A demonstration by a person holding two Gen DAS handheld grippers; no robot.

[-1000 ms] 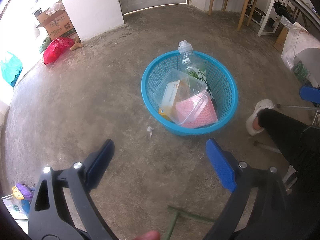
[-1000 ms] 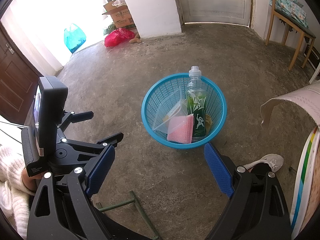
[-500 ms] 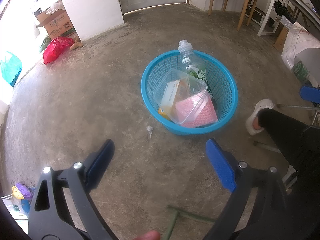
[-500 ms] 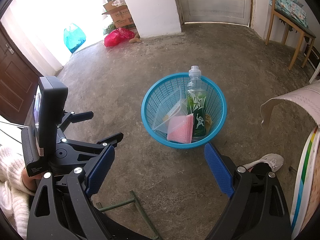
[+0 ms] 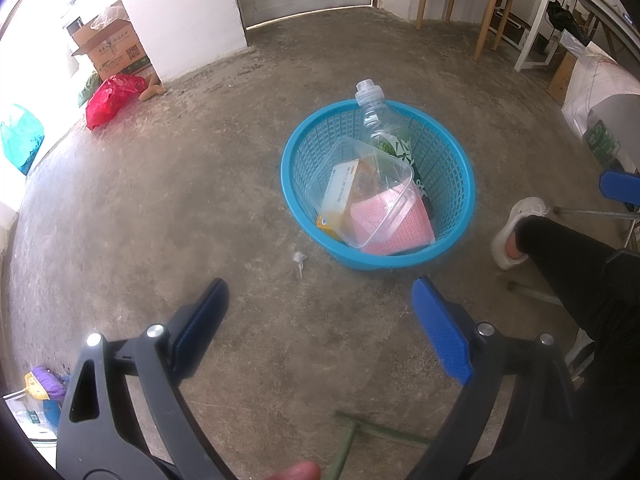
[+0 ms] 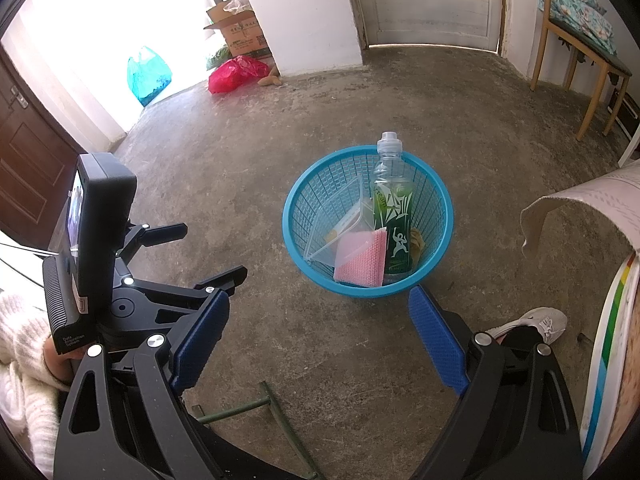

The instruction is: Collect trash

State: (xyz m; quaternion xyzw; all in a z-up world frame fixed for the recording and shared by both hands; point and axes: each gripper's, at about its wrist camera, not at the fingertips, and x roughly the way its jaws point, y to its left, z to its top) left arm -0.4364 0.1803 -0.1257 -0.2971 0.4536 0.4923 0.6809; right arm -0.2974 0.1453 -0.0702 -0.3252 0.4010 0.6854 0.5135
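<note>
- On a bare concrete floor (image 5: 160,208) that fills most of both views, a round blue plastic basket (image 5: 452,208) stands in the open, ahead of both grippers.
- Beyond the basket, a white wall (image 6: 312,12) and a pale door (image 6: 432,4) close off the far side, with a wooden bench (image 6: 576,60) to the right.
- Beside the wall sit a cardboard box (image 5: 112,50), a red plastic bag (image 5: 112,98) and a teal plastic bag (image 5: 20,140), all well apart from the basket.
- A person's leg in black (image 5: 580,264) with a white shoe (image 5: 516,232) rests just right of the basket.
- The left gripper (image 5: 320,300) is spread wide and holds nothing.
- The right gripper (image 6: 318,314) is likewise wide apart and empty, its right finger overlapping the basket's near rim in its own view.
- Inside the basket, a clear plastic container (image 5: 368,196) leans over a pink cloth (image 6: 360,258) and a small carton (image 5: 340,190).
- A green-labelled bottle (image 6: 392,216) stands upright against the basket's far wall, its cap above the rim.
- A small white scrap (image 5: 299,258) lies on the floor just left of the basket, between it and the left gripper.
- Thin green rods (image 6: 240,410) lie on the floor beneath the grippers.
</note>
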